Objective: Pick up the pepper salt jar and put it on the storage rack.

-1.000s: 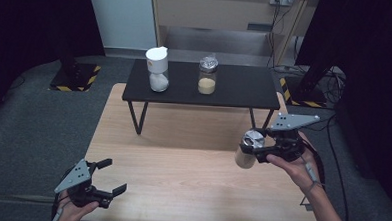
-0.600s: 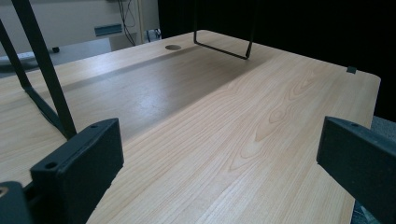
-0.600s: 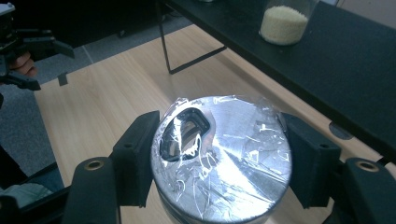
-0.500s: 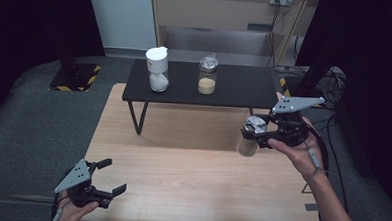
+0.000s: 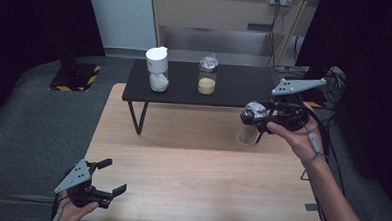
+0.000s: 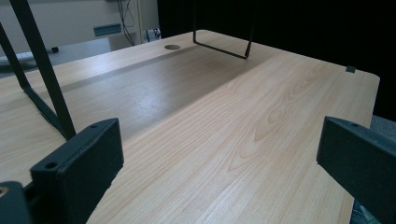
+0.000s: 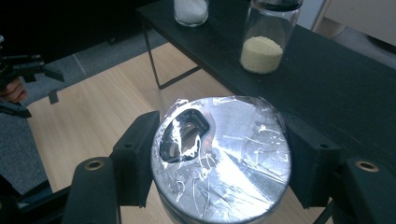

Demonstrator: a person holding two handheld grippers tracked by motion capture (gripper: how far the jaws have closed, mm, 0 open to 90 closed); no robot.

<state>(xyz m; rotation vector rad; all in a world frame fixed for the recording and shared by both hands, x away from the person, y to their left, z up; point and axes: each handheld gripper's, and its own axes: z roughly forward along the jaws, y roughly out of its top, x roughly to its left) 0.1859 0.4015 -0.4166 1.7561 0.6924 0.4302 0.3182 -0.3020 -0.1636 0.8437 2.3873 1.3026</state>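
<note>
Light falls from above onto my desk, leaving its pale wood evenly bright while the surroundings past its left and right edges sink into near black. The black shelf throws a soft shadow toward the desk's far edge. Glare streaks across the foil lid of the jar in my right hand-held gripper. My left hand-held gripper looks blurred up close.
</note>
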